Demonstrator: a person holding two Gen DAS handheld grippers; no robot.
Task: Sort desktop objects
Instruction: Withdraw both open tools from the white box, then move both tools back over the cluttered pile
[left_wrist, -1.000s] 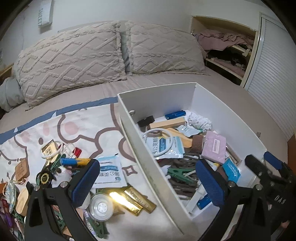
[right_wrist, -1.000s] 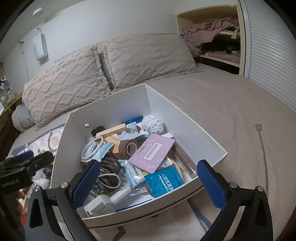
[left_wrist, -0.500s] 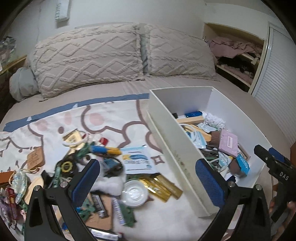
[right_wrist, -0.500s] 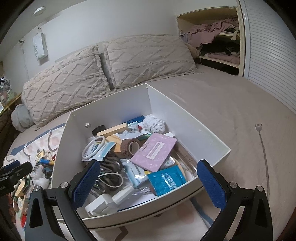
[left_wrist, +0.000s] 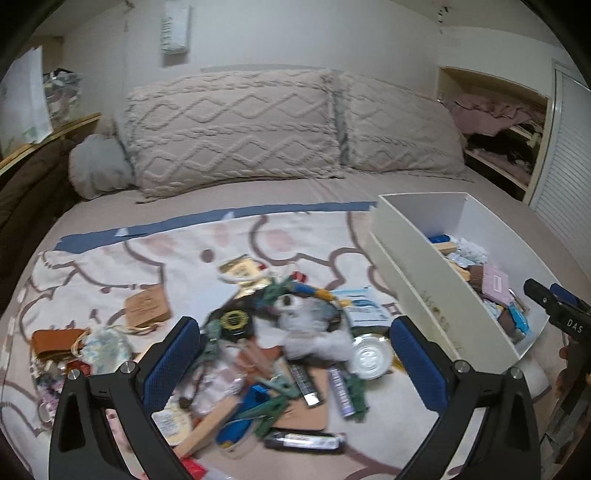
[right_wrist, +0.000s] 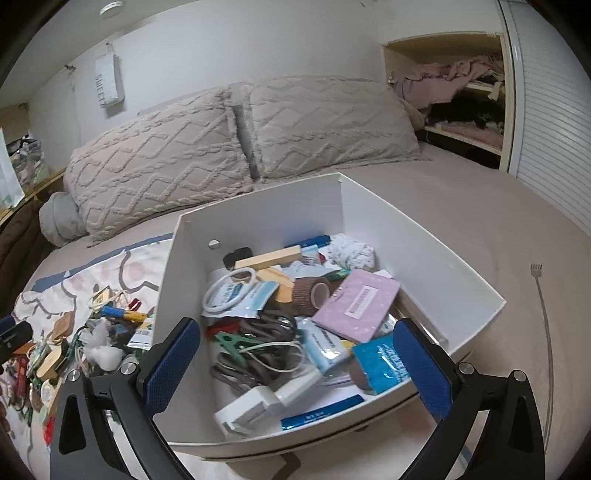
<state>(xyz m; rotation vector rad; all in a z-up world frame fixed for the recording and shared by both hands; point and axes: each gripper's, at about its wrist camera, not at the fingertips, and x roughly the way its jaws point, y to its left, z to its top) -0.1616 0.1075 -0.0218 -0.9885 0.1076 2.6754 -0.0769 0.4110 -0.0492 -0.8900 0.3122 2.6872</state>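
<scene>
Spread wide and empty, left claw (left_wrist: 295, 363) above a jumbled heap of small desktop clutter (left_wrist: 266, 343) on the patterned cream blanket (left_wrist: 155, 254) covering the bed. Just right of it, a white rectangular cardboard box (right_wrist: 436, 266), half full. Right claw (right_wrist: 297, 363) likewise released, empty, over the box's near edge.

Soft, even indoor light fills both views, dim toward the corners, where the fisheye lens leaves black vignettes. Straight lines bow at the edges (the louvred door (right_wrist: 554, 122) curves visibly). The left wrist view is smeared by motion blur, worst over the pile of small objects (left_wrist: 273, 343). The right wrist view is sharper; a ceiling lamp (right_wrist: 110, 7) glows upper left. Shadows are faint.
</scene>
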